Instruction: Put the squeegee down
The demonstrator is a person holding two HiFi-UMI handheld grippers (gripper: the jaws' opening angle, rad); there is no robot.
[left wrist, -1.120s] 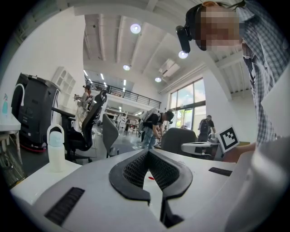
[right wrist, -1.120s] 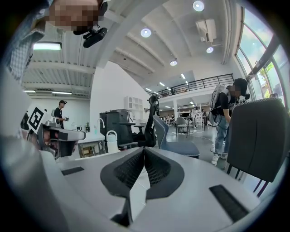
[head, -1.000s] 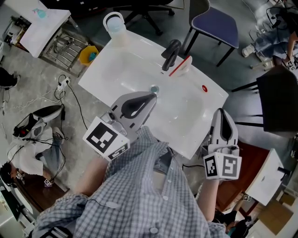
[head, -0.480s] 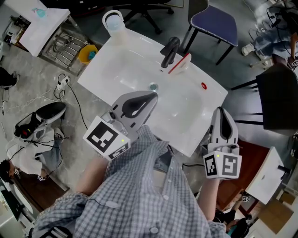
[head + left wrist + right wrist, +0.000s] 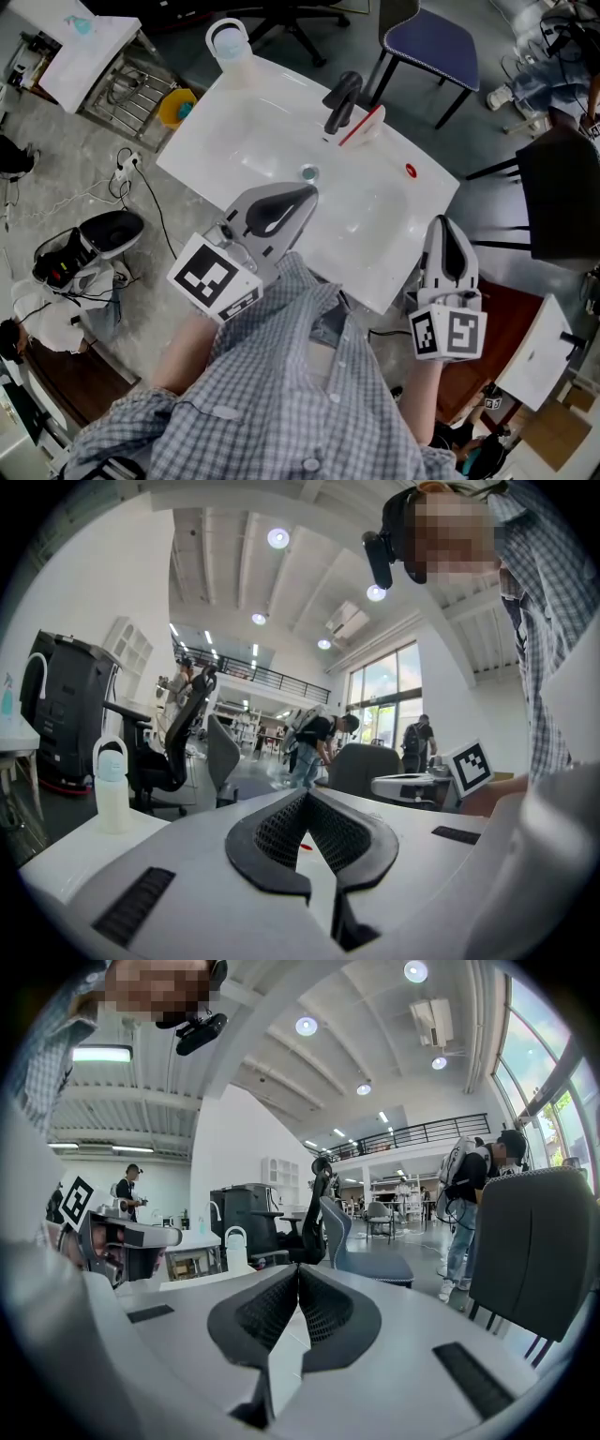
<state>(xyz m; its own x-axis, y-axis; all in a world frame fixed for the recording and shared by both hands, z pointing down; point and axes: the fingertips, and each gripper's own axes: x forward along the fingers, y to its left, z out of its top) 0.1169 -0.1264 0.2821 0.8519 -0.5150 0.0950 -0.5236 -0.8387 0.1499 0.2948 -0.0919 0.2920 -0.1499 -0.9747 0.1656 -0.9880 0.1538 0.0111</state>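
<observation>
Squeegee (image 5: 362, 128) lies on sink's (image 5: 190, 150) far rim beside faucet (image 5: 342, 103); wide basin (image 5: 281, 164) in front.

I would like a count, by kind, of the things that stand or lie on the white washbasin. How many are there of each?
Squeegee: 1
White jug: 1
Black faucet: 1
Small red object: 1
Total: 4

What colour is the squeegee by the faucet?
The squeegee is white with a red edge, best in head view.
</observation>
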